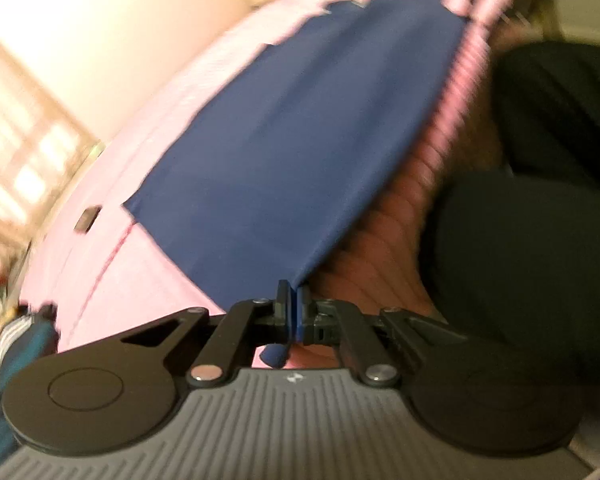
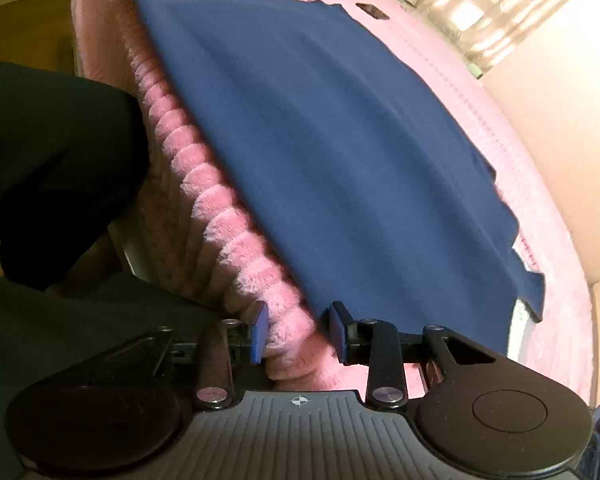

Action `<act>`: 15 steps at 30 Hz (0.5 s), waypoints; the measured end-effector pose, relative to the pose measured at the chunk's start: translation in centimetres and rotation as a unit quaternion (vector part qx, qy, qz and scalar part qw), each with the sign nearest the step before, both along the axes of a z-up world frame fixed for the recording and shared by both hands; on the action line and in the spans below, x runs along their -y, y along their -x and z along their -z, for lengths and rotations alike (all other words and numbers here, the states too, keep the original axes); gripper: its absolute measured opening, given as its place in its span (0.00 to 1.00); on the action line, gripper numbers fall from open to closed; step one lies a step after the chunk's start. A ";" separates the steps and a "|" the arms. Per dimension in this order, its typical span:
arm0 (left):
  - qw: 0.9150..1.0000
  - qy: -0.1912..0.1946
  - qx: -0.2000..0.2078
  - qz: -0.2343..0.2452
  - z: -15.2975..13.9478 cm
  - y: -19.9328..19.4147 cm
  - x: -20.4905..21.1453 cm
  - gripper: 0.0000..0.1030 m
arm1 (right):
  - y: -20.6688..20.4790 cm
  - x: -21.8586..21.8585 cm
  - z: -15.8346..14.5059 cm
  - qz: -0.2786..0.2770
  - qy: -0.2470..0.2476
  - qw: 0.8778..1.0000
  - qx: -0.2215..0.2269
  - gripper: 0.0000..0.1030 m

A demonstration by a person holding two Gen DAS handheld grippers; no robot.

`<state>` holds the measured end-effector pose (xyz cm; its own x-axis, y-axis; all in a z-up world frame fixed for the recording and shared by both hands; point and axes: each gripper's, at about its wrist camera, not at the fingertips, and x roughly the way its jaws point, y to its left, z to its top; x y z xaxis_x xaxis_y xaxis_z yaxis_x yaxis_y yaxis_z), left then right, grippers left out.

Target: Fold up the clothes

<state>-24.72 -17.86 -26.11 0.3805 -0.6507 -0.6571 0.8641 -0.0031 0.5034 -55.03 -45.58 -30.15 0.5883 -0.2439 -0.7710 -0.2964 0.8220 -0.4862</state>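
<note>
Each wrist view is aimed forward and downward along its own fingers, close above the bed edge. The blue cloth (image 1: 300,140) (image 2: 340,160) ahead is shared.

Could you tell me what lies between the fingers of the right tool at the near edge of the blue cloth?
Only fluffy pink blanket: the right tool straddles its ribbed edge, and the blue cloth begins beside one finger. The right wrist view shows this.

A bed (image 2: 228,220) under a pink ribbed plush cover fills the room's middle. A plain cream wall (image 1: 112,32) stands behind it. Bright daylight comes through a curtained window (image 2: 484,12) at the bed's far end.
</note>
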 end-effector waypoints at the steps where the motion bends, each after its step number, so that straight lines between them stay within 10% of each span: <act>1: 1.000 0.008 -0.006 -0.008 -0.4 -0.3 0.0 0.01 | 0.2 -0.2 0.1 -0.007 0.010 1.000 0.003 0.32; 15: 1.000 -0.003 0.004 -0.002 -0.1 0.0 0.6 0.06 | 0.0 0.5 0.0 -0.045 0.056 0.997 0.034 0.32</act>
<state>-24.68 -18.42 -26.04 0.3879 -0.6450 -0.6584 0.8599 -0.0040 0.5105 -55.05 -46.13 -30.14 0.6622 -0.2701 -0.6989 -0.3291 0.7331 -0.5952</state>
